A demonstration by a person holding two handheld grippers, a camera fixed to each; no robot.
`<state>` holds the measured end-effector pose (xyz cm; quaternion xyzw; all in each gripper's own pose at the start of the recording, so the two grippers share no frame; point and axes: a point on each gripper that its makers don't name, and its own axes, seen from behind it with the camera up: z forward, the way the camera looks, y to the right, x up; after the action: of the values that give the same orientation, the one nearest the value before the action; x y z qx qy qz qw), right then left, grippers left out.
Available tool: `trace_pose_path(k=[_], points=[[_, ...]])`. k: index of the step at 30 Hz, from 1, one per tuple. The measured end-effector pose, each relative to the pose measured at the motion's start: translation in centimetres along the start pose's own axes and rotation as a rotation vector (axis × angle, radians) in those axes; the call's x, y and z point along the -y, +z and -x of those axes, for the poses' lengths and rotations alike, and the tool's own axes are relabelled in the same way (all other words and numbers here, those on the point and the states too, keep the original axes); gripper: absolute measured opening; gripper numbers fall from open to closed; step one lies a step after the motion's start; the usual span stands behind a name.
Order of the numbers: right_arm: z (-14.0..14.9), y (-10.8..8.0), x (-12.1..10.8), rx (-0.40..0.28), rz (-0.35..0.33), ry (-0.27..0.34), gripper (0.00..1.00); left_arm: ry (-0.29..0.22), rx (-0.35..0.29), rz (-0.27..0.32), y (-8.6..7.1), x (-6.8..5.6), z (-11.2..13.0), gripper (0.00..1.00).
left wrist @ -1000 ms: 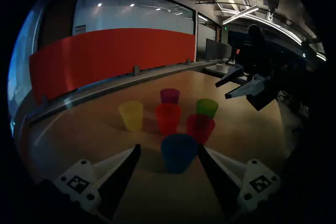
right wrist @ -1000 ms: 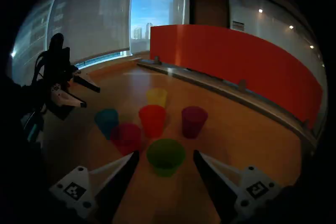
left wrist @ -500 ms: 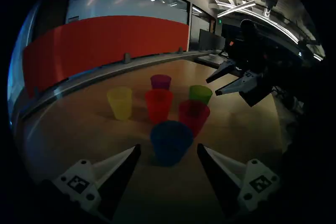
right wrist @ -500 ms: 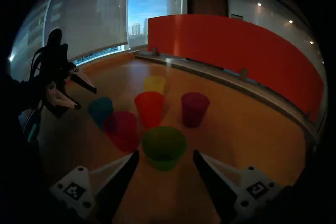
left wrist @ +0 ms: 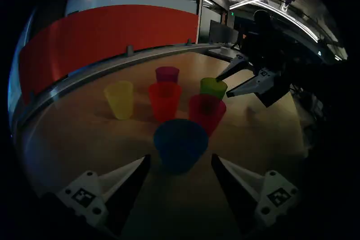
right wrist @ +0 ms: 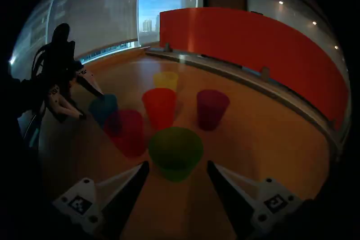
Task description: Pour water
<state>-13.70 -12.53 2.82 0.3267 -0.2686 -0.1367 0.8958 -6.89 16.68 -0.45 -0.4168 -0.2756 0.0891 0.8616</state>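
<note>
I have moved in on both sides. The blue cup (left wrist: 181, 144) looms larger at the mouth of my left gripper (left wrist: 180, 157), and the green cup (right wrist: 175, 151) does the same before my right gripper (right wrist: 177, 164). Both sets of jaws stand apart, touching neither cup. The cups stand upright on the tabletop (left wrist: 81, 136). I judge that grasping comes next; pouring has not begun.

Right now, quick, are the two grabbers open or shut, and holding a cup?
Left gripper: open, empty, blue cup just ahead.
Right gripper: open, empty, green cup just ahead.
</note>
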Motion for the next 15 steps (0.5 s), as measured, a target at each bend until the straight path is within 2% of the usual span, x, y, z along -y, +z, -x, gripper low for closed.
trace_pose_path(k=[6,15], points=[[-0.1,1.0,0.2,0.004,-0.016,0.002,0.99,0.005,0.014,0.020,1.1,-0.3,0.2,1.00],[-0.3,2.3,0.0,0.006,-0.021,-0.002,0.99,0.016,0.022,0.022,2.5,-0.2,-0.1,1.00]])
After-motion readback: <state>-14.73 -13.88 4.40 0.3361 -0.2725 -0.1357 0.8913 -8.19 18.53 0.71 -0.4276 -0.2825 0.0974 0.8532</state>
